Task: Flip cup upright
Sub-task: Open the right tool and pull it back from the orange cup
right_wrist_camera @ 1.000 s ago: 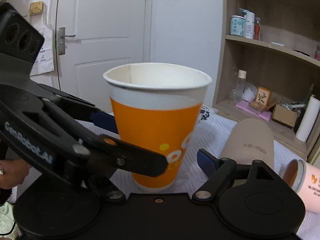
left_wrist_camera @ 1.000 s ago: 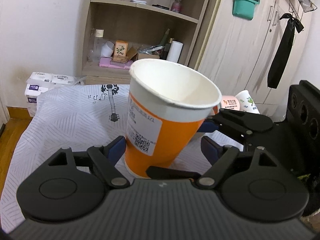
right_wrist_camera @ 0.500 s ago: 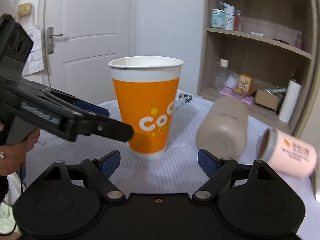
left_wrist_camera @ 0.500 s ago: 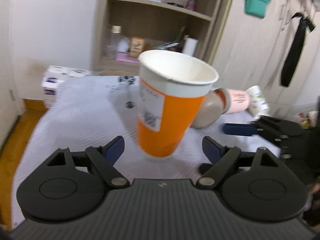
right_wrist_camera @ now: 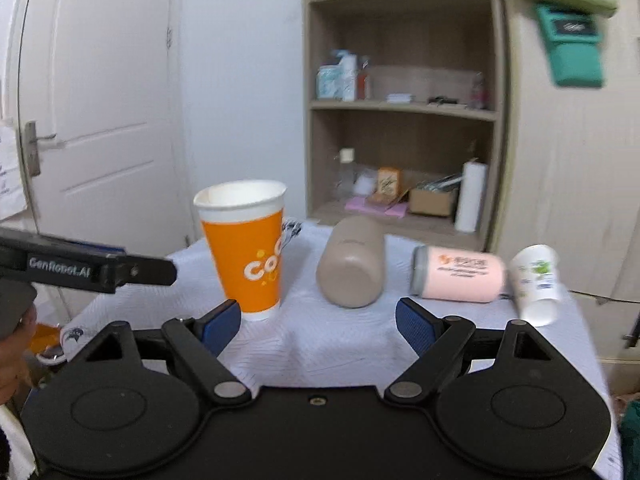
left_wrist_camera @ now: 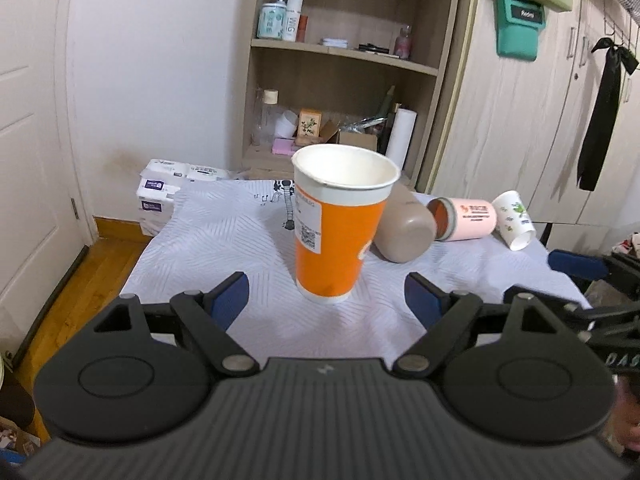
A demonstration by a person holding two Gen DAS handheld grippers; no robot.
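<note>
You've backed both grippers off: a second ago they flanked the orange cup (left_wrist_camera: 340, 236), now it stands upright, untouched, mid-frame on the white cloth (left_wrist_camera: 224, 240). Left gripper (left_wrist_camera: 326, 300) and right gripper (right_wrist_camera: 318, 322) are both spread wide, holding nothing. Flip looks done for this cup.

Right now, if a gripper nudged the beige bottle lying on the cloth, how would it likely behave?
The beige cylindrical bottle lies on its side on the white patterned cloth, so it would probably roll sideways. One way lies the upright orange paper cup, the other the pink tumbler on its side. Its smooth, hard-looking shell suggests stiff and possibly slippery.
</note>
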